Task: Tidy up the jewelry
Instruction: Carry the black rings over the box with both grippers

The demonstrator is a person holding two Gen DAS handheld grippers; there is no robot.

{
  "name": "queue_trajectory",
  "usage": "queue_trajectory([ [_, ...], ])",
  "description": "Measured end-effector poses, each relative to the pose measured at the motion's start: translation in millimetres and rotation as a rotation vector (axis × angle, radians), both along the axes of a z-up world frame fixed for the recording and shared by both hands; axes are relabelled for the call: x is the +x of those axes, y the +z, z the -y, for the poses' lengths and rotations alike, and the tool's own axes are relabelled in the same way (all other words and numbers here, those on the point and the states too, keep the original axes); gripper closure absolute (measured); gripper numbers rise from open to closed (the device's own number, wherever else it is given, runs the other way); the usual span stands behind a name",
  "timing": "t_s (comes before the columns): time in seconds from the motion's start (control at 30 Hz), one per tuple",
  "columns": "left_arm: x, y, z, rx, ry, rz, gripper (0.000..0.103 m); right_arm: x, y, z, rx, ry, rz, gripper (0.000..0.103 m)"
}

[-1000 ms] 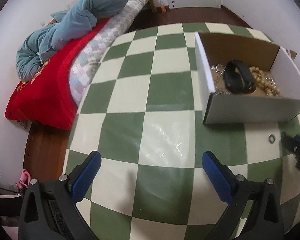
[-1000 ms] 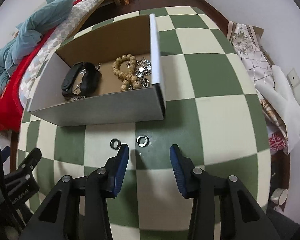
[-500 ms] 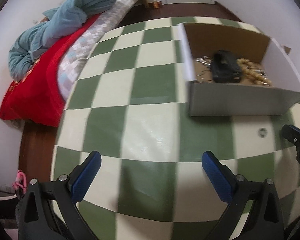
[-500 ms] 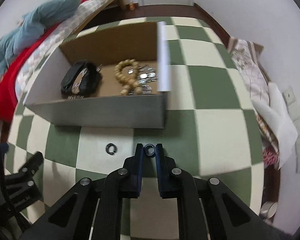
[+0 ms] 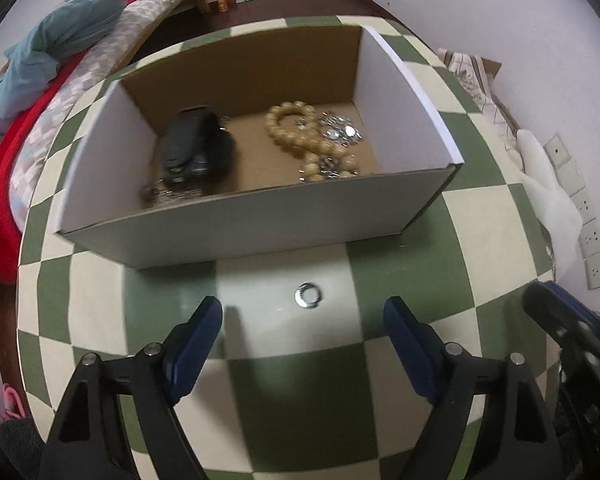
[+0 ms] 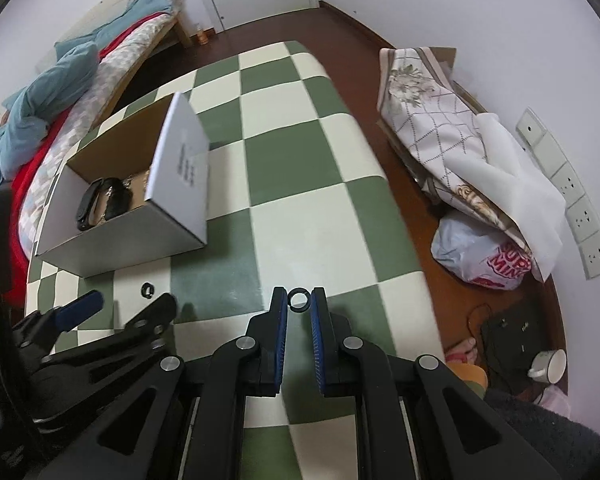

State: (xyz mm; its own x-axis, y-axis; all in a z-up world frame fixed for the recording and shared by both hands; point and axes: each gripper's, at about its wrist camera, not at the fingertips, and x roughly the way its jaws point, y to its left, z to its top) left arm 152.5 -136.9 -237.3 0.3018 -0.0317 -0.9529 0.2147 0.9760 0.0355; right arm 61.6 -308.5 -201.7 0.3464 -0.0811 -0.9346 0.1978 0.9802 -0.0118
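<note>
Two rings in play. One silver ring [image 5: 308,295] lies loose on the bench [image 5: 400,264], just ahead of the left tongs [image 5: 302,330] and between their blue pads; jaws are closing, not yet touching it. A second ring [image 6: 299,298] is pinched at the tips of the right tongs [image 6: 299,307], off to the right of the box [image 6: 120,240]. Advice: centre the left pads on the ring, press low, close slowly so it cannot skate. Carry the held ring level over the near wall; release beside the bead bracelet [image 5: 296,136].
</note>
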Motion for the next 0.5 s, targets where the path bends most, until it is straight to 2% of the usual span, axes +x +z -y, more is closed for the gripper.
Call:
queue_trajectory([
  [0.17,6.6,-1.7,3.0,0.000,-0.001,0.010,0.023,-0.2,3.6,6.9,0.005,-0.016,0.008,0.091],
  [0.23,7.1,-0.7,2.2,-0.021,-0.005,0.011,0.035,0.8,4.4,9.1,0.006,-0.022,0.012,0.091],
  [0.3,5.6,2.0,1.9,-0.043,-0.009,0.017,0.060,2.6,5.2,11.0,0.009,-0.027,0.014,0.091],
  [0.33,5.0,3.0,3.6,-0.045,-0.017,0.019,0.066,3.2,5.5,11.8,0.009,-0.030,0.016,0.091],
  [0.4,6.4,4.1,6.7,-0.042,-0.031,0.020,0.090,4.3,5.1,12.0,0.010,-0.031,0.015,0.091],
  [0.43,7.2,4.1,7.4,-0.043,-0.033,0.019,0.093,4.1,5.6,12.7,0.013,-0.031,0.013,0.091],
  [0.5,8.1,3.9,7.3,-0.044,-0.033,0.018,0.093,3.7,6.6,13.0,0.017,-0.034,0.014,0.091],
])
